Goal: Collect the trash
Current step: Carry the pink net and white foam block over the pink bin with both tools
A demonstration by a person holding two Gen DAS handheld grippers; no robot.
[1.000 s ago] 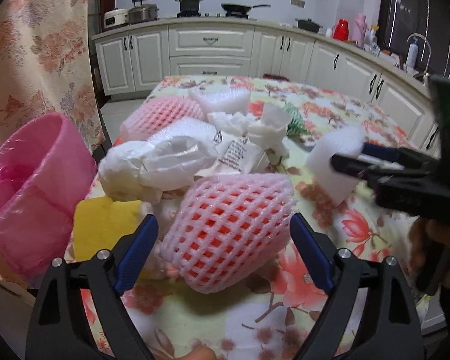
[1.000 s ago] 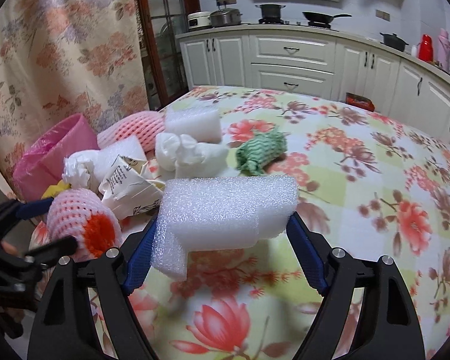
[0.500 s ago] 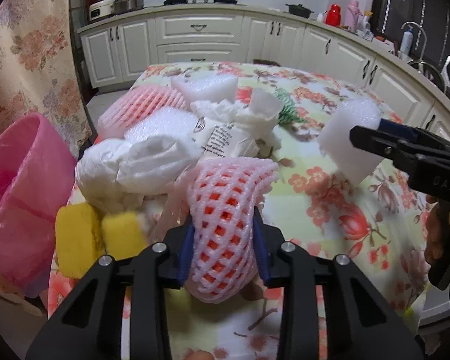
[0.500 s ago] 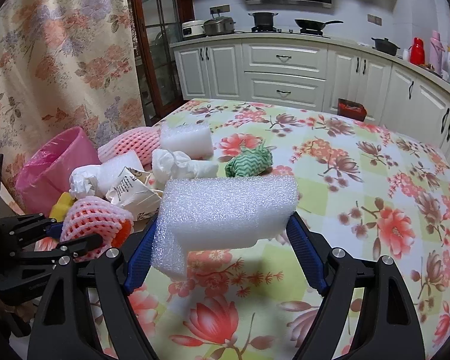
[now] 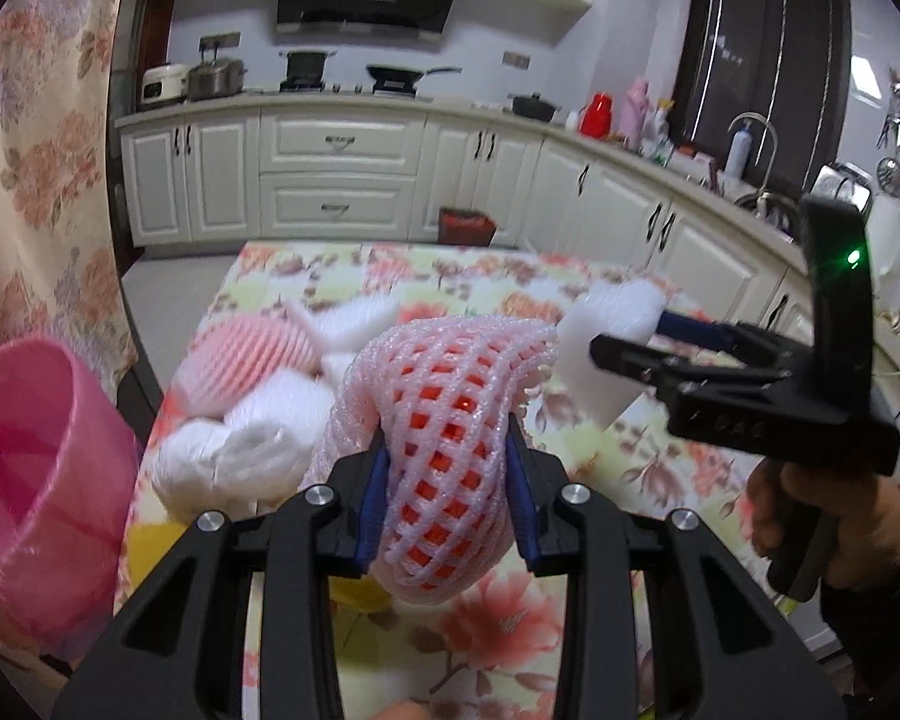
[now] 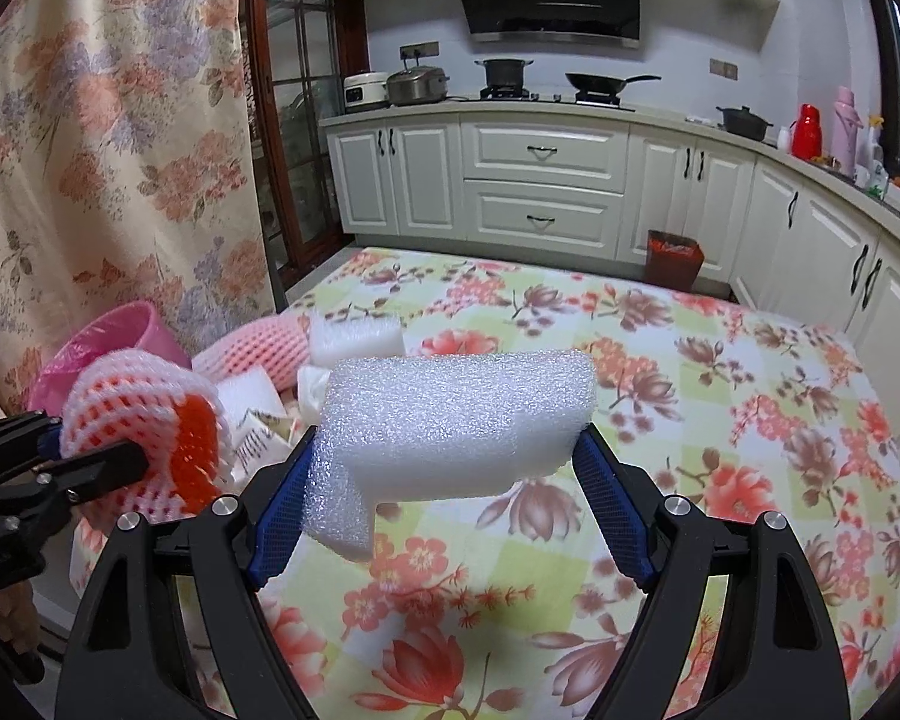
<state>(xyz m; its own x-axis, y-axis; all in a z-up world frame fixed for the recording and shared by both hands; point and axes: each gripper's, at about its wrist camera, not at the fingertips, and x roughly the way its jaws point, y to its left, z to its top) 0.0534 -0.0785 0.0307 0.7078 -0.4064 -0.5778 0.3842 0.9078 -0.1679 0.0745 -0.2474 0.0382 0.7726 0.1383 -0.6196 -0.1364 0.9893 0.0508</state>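
My left gripper is shut on a pink foam fruit net with an orange inside, held up above the table; it also shows in the right wrist view. My right gripper is shut on a white foam block, held above the table; the block shows in the left wrist view to the right of the net. A pink bin with a pink liner stands at the table's left edge, also in the right wrist view.
More trash lies on the floral tablecloth: another pink foam net, white foam pieces, crumpled white plastic, a printed paper wrapper and a yellow sponge. A floral curtain hangs at the left.
My left gripper closed on the pink net and lifted it off the table. My right gripper also rose with the white foam block.
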